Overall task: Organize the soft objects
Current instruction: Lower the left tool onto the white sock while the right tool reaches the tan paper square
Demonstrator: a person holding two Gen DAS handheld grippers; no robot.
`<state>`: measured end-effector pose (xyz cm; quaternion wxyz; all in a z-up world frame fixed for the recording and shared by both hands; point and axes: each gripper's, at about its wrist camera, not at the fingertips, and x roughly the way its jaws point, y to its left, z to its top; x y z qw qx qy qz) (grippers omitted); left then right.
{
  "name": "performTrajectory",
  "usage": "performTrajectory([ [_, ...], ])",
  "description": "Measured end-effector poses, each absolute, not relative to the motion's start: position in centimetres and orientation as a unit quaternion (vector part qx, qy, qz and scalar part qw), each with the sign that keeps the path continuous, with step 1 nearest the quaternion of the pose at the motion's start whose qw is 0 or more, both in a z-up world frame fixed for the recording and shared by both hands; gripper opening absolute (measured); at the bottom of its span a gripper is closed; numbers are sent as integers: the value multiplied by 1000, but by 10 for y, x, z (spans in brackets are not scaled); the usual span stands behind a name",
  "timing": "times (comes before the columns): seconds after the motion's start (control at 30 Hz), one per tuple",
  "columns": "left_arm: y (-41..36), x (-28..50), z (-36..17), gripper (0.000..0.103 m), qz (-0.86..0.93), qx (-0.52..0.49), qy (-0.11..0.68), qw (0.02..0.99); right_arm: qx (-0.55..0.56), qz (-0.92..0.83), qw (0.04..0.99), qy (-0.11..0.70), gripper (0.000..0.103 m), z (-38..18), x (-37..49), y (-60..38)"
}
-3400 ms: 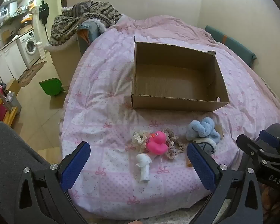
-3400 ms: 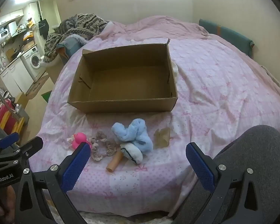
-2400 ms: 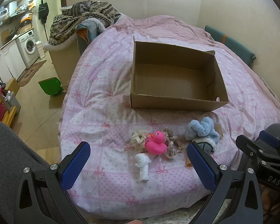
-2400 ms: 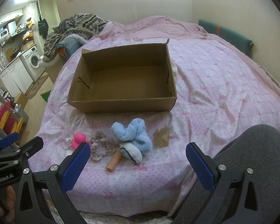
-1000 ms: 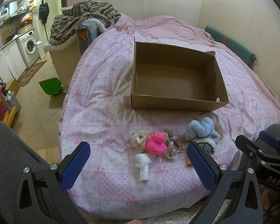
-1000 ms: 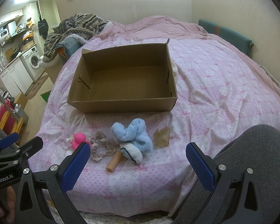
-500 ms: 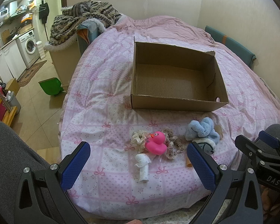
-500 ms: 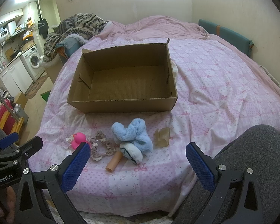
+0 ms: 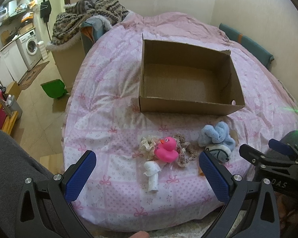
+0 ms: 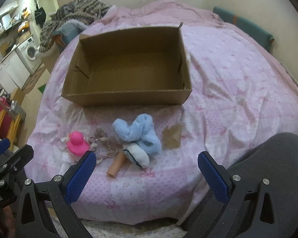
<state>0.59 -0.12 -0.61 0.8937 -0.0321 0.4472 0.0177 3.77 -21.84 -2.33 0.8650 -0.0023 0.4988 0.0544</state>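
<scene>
An empty cardboard box [image 9: 188, 107] [image 10: 127, 99] sits on the pink bedspread [image 9: 113, 119] [image 10: 238, 83]. In front of it lie a pink rubber duck [image 9: 166, 149] [image 10: 77, 143], beige scrunchies [image 9: 183, 152] [image 10: 104, 144], a fluffy blue sock [image 9: 216, 134] [image 10: 137, 131], a white-and-navy sock [image 9: 218, 153] [image 10: 137, 155], a rolled white cloth [image 9: 153, 173], an orange tube [image 10: 116, 165] and a brown paper scrap [image 10: 171, 136]. My left gripper [image 9: 147, 176] hangs open just short of the duck. My right gripper [image 10: 145, 175] hovers open near the socks. Neither holds anything.
A person's grey-clad knees [image 9: 12, 168] [image 10: 268, 170] flank the bed's near edge. A chair piled with a knitted blanket [image 9: 89, 19] stands at the back left, beside a green bin [image 9: 53, 88] on the floor and a washing machine [image 9: 30, 47]. A teal cushion [image 9: 246, 43] lines the right wall.
The right wrist view has moved forward, so the box and soft things look slightly larger. The left gripper holds still. Nothing on the bed has moved.
</scene>
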Motion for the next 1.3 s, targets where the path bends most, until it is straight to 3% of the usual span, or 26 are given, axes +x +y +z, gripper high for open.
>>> performTrajectory([
  [0.53, 9, 40, -22, 103, 39, -42, 503, 863, -20, 72, 837, 542, 103, -45, 69, -207],
  [0.8, 43, 81, -48, 103, 55, -77, 587, 804, 0, 99, 804, 586, 103, -52, 109, -220],
  [0.87, 49, 90, -60, 97, 32, -96, 620, 778, 1, 106, 800, 590, 103, -52, 119, -225],
  [0.93, 52, 96, -73, 82, 22, -98, 648, 755, -1, 106, 795, 597, 103, -53, 130, -231],
  [1.07, 49, 94, -90, 74, 3, -116, 676, 728, 14, 101, 791, 604, 103, -56, 145, -249],
  [1.3, 26, 92, -113, 50, -32, -120, 700, 703, 66, 80, 781, 616, 103, -66, 160, -282],
])
